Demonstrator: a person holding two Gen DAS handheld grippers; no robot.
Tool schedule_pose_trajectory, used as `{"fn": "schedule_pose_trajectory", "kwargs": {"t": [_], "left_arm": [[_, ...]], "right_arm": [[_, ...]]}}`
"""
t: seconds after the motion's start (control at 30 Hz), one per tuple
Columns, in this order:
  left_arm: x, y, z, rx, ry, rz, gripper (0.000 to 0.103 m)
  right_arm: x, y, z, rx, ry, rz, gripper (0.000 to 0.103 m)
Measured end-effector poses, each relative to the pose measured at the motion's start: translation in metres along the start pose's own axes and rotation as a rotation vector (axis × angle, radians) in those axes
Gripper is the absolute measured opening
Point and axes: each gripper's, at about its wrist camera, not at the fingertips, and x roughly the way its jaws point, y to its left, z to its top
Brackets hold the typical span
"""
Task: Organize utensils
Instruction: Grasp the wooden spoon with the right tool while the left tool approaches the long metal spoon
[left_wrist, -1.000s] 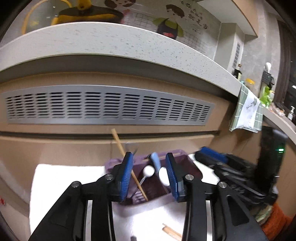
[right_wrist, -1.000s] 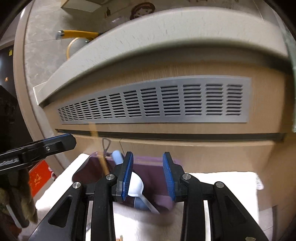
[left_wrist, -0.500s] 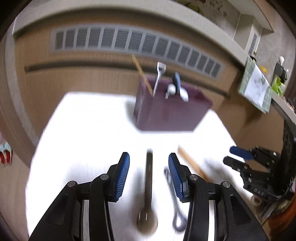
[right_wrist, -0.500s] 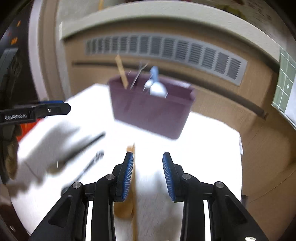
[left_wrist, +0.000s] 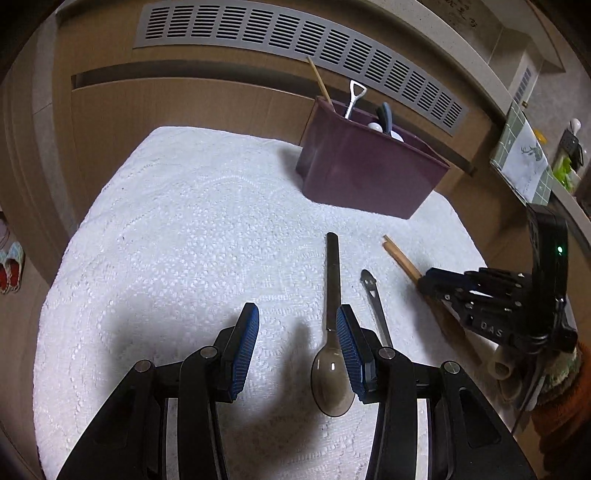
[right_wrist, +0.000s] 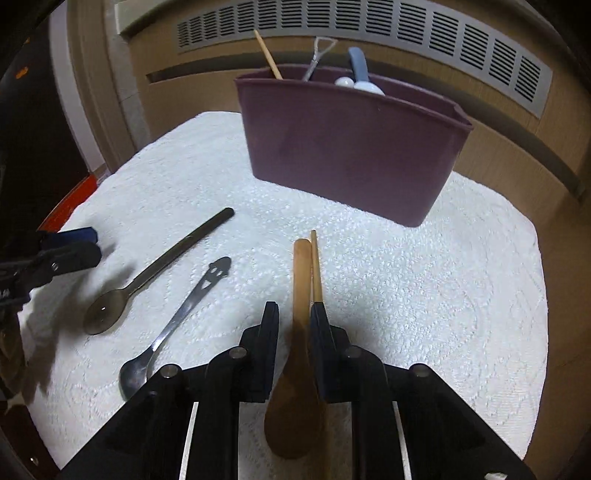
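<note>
Right wrist view: right gripper (right_wrist: 293, 323) jaws straddle the wooden spoon (right_wrist: 297, 354), handle pointing toward the purple holder (right_wrist: 351, 147), not visibly clamped; left gripper (left_wrist: 295, 332) jaws released beside the dark spoon (left_wrist: 332, 332).

White cloth (right_wrist: 424, 295); purple bin (right_wrist: 351, 147), 3 spoons, chopstick (right_wrist: 316, 266) on it

Left hand-held gripper (left_wrist: 297, 347) gapes wide; right hand-held gripper (right_wrist: 294, 325) narrowed

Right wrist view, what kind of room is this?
Probably a home kitchen: a purple plastic utensil bin on a white textured cloth, loose spoons, and a grey slotted vent panel under a counter.
</note>
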Motion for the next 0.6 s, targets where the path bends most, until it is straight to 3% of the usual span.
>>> {"fn": "schedule_pose_trajectory", "kwargs": {"t": [0.37, 0.4, 0.6], "left_arm": [[0.005, -0.022, -0.009, 0.064, 0.047, -0.011, 0.045], [0.005, -0.023, -0.009, 0.067, 0.048, -0.01, 0.045], [0.008, -0.03, -0.011, 0.084, 0.071, -0.001, 0.045]], "right_arm": [[0.017, 0.005, 0.004, 0.05, 0.021, 0.016, 0.016], [0.016, 0.005, 0.003, 0.049, 0.019, 0.015, 0.01], [-0.013, 0.0, -0.009, 0.11, -0.036, 0.105, 0.01]]}}
